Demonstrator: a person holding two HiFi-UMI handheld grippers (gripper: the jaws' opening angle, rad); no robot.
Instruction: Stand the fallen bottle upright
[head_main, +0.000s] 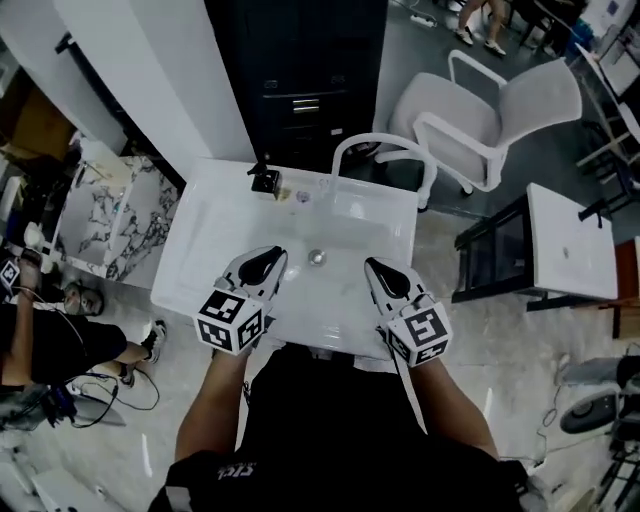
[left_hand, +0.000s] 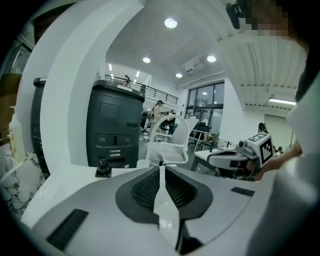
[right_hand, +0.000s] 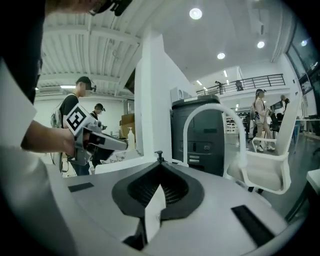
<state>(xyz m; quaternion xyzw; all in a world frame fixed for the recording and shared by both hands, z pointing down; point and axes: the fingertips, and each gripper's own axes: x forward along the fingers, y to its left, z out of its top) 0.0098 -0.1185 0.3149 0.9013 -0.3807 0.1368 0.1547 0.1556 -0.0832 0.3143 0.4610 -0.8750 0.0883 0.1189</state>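
Observation:
A white table (head_main: 210, 240) lies below me, with a round mark (head_main: 317, 257) at its middle. Near its far edge stand a small black object (head_main: 265, 181) and a small clear thing (head_main: 301, 196), perhaps the bottle; its pose is too small to tell. My left gripper (head_main: 270, 262) and right gripper (head_main: 377, 267) hover side by side over the near half, both pointing at the far edge. In the left gripper view the left gripper (left_hand: 161, 170) is shut and empty. The right gripper (right_hand: 160, 172) is likewise shut and empty in its own view.
A white arched tube (head_main: 385, 150) rises at the table's far right corner. Behind stand a dark cabinet (head_main: 300, 80) and a white chair (head_main: 500, 115). A white side table (head_main: 570, 240) is at right, a marble counter (head_main: 110, 215) and a person (head_main: 40, 340) at left.

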